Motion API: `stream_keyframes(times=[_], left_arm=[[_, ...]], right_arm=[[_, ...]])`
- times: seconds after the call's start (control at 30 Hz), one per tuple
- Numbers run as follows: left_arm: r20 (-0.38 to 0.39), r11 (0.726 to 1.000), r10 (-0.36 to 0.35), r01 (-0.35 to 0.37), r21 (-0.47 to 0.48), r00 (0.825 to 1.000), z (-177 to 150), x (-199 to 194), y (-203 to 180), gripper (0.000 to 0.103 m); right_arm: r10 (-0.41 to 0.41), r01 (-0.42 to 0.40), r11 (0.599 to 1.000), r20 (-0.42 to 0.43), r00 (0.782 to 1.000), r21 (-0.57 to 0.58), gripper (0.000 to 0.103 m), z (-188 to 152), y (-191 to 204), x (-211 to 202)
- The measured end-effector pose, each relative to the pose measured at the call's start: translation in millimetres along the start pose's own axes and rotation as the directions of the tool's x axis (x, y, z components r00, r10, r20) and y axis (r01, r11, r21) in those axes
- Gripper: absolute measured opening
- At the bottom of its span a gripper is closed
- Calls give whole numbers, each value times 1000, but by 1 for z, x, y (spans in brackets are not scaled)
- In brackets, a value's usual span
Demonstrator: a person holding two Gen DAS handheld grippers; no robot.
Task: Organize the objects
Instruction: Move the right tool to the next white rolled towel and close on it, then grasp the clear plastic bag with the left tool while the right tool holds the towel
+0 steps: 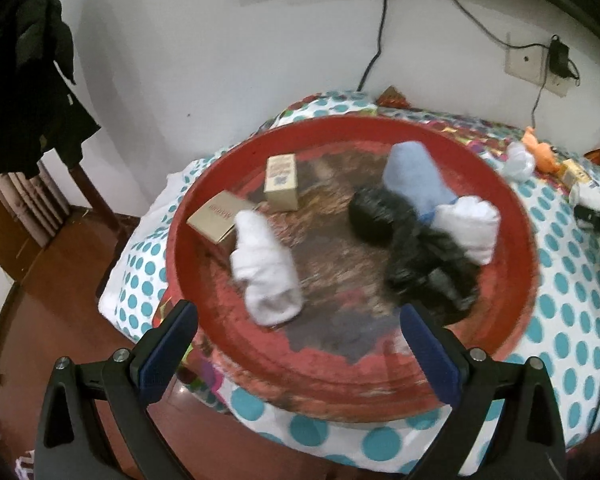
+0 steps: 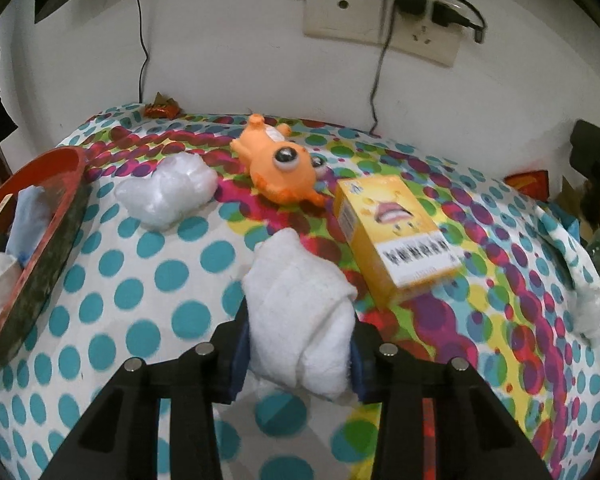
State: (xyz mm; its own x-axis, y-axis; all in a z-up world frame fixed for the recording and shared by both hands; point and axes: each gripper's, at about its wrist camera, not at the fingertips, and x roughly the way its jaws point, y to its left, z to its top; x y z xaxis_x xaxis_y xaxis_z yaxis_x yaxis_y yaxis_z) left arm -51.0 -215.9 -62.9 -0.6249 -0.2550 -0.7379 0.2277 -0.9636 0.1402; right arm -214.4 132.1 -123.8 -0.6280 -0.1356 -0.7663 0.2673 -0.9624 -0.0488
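Right claw (image 2: pixel 300 344): clamped on a rolled white sock (image 2: pixel 300 312) above the dotted cloth (image 2: pixel 148 280).
Left claw (image 1: pixel 300 344): spread wide, empty, over the red tray (image 1: pixel 516 216).

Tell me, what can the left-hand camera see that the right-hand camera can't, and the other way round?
Only the left view shows the two small tan cardboard boxes, the black crumpled plastic bag and a white rolled sock in the tray, with the left gripper open. Only the right view shows the yellow carton whole and the right gripper clamping a white rolled sock. Both show the round red tray, the orange rubber toy and the polka-dot cloth.
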Motion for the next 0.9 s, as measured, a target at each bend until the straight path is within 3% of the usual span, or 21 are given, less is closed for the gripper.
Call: stream_keyframes(times=[0.3,0.53,0.9], left_arm=[[24,991,-75,72,113,997,21,-16,-58,102],[57,967,-144,128,221,988,50,-27,-115,102],[12,925,-213,197,326,977,110,20,-202,103]], right_arm=[[2,-2,999,-1,1000,35,40,-26,-35,-20],[7,-7,998,1,1000,59,40,-38,-53,-30],[36,-36,995,-1,999,89,41,-38,-59,-28]])
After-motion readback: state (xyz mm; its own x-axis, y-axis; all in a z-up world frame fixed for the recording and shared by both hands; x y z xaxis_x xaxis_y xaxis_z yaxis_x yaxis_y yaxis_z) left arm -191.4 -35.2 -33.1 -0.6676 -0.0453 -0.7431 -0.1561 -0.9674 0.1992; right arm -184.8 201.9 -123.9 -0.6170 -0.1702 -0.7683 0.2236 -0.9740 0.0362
